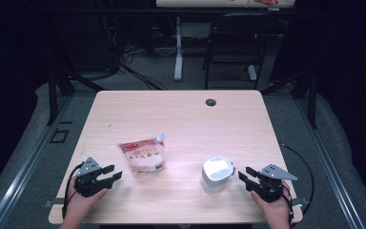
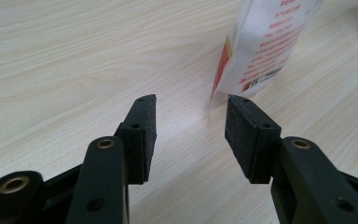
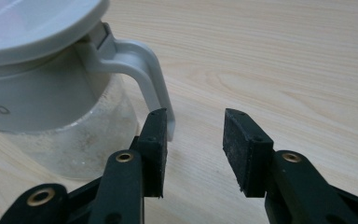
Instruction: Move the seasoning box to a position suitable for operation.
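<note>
A white and red refill pouch (image 1: 143, 155) with a spout lies flat near the table's middle left. Its bottom edge (image 2: 261, 51) rises just beyond my left gripper (image 2: 191, 109), whose jaws stand apart with bare wood between them. In the high view that gripper (image 1: 114, 174) rests left of the pouch, held by a hand. A white lidded jug (image 1: 216, 174) with a clear lower body stands at the front right. My right gripper (image 1: 244, 175) is open just right of it. The jug's handle (image 3: 144, 74) hangs in front of the left jaw, outside the gap (image 3: 195, 116).
The light wooden table (image 1: 181, 119) has a round cable hole (image 1: 211, 102) near its far edge. Beyond it stand a black chair (image 1: 236, 43) and a white desk leg (image 1: 178, 47). Cables trail from both grippers over the front edge.
</note>
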### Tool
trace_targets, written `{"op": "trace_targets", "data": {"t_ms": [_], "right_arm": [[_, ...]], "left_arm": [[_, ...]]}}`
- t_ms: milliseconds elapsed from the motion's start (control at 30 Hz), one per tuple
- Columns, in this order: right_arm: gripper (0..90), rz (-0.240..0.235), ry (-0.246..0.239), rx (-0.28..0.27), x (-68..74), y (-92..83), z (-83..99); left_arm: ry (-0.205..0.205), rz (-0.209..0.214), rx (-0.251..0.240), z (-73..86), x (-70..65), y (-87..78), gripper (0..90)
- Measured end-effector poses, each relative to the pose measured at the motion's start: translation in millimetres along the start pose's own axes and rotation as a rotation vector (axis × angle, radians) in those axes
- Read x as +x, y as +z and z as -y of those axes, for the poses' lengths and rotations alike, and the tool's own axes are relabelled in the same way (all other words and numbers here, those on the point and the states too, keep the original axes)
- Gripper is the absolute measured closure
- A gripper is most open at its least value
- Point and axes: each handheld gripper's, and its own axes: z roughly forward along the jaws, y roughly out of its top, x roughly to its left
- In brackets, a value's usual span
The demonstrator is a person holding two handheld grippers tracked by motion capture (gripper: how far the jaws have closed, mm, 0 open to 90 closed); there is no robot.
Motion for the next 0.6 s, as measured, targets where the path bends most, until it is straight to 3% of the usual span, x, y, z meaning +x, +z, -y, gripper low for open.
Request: {"op": "trace_targets", "data": {"t_ms": [433,600], "right_arm": [[60.9,-0.033,-0.060,0.020,8.9,18.5,-8.4],[62.1,-0.026,-0.076,0.025,12.2,25.1,-10.4]], "left_arm": [[0.004,0.000,0.012,1.2,-1.6,0.6,53.6],[0.006,0.001,0.013,1.2,-2.7,2.0,53.6]]}}
